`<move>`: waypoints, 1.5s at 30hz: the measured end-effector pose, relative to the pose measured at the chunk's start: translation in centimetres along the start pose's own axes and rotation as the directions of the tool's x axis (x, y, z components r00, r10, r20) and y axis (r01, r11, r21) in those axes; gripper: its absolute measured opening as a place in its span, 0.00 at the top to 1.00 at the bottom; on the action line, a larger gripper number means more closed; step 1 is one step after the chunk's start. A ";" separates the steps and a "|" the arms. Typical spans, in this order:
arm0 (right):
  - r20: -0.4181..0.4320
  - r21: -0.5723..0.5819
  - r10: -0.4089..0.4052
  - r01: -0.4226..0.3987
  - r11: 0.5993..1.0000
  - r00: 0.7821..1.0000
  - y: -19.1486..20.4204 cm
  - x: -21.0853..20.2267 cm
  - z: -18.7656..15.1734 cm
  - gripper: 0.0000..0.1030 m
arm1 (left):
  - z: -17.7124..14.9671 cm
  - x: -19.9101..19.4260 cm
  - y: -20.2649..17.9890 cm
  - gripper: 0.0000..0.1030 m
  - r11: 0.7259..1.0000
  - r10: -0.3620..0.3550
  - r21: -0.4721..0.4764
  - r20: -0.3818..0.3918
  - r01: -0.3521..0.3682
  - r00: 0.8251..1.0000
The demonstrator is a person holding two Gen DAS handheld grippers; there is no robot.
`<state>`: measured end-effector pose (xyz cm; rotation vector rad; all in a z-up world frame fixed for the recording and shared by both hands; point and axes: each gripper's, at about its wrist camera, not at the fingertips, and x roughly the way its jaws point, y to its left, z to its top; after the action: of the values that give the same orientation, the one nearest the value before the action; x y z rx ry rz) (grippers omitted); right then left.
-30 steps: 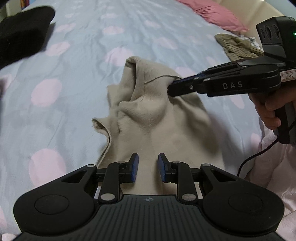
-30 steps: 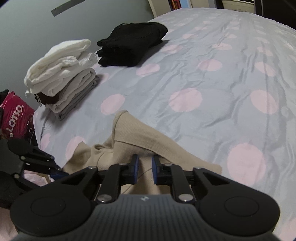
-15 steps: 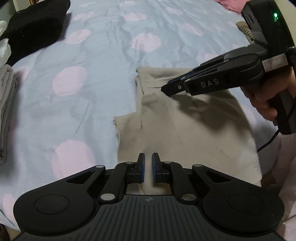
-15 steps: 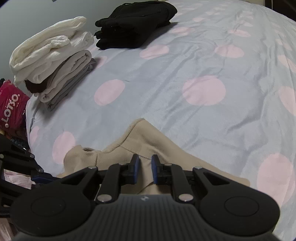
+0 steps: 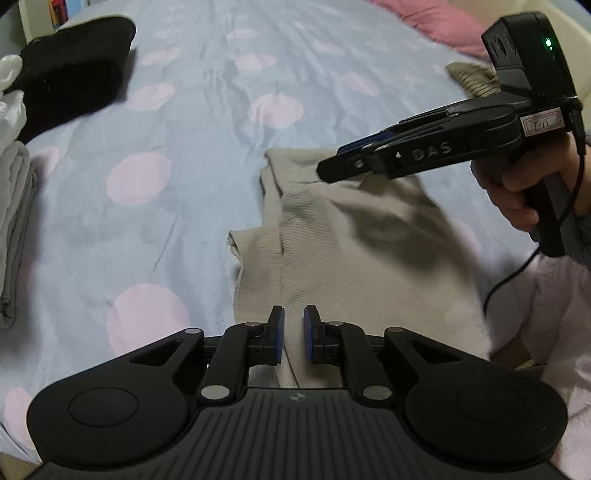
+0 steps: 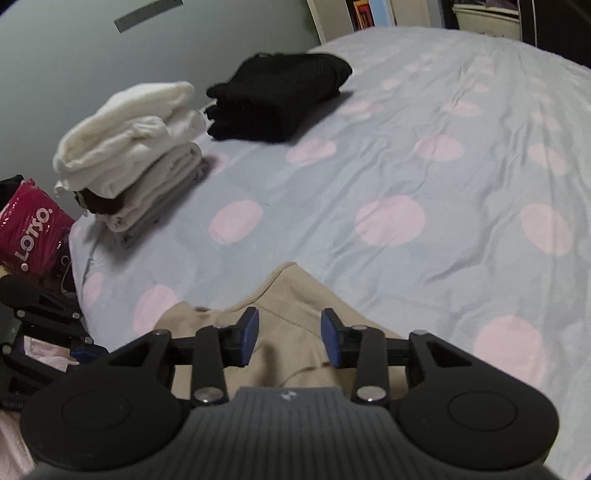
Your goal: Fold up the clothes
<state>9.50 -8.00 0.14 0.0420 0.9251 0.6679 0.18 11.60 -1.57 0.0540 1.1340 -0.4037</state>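
A beige knit garment (image 5: 351,251) lies folded flat on the dotted bedsheet (image 5: 184,166). My left gripper (image 5: 294,338) is at its near edge, jaws nearly together with a fold of the beige fabric pinched between the blue pads. My right gripper (image 5: 327,170), held in a hand (image 5: 517,184), hovers just above the garment's far corner. In the right wrist view its jaws (image 6: 290,338) are opening. The beige garment (image 6: 291,291) lies below them and the pads do not touch it.
A folded black pile (image 6: 280,96) and a stack of white and grey folded clothes (image 6: 136,158) sit along the bed's far-left edge. A red Lotso pack (image 6: 29,229) is beside the bed. A pink pillow (image 5: 436,22) and a striped olive garment (image 5: 472,79) lie far right.
The right gripper carried the raised beige fold over and laid it flat, then opened and lifted off it. The left jaws narrowed onto the near edge.
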 end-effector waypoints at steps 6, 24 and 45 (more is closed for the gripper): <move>-0.057 -0.079 -0.034 0.029 0.996 0.998 1.2 -3.0 -3.1 0.66 | -1.9 -1.3 -0.8 0.92 0.996 -0.068 0.052 0.018 0.067 0.998; -0.135 -0.130 -0.038 0.020 0.991 0.990 1.8 -2.2 -9.4 0.66 | -3.3 2.7 -1.6 0.86 0.982 0.081 0.181 -0.107 -0.061 0.991; 0.118 0.122 -0.110 0.095 0.988 0.987 -5.7 -2.4 -4.3 0.93 | 1.8 0.3 -3.4 0.86 0.989 0.027 0.142 0.012 -0.029 1.000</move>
<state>8.16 -14.91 -2.51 0.1368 0.8387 0.5098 0.71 7.92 -0.49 0.1922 1.0917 -0.4590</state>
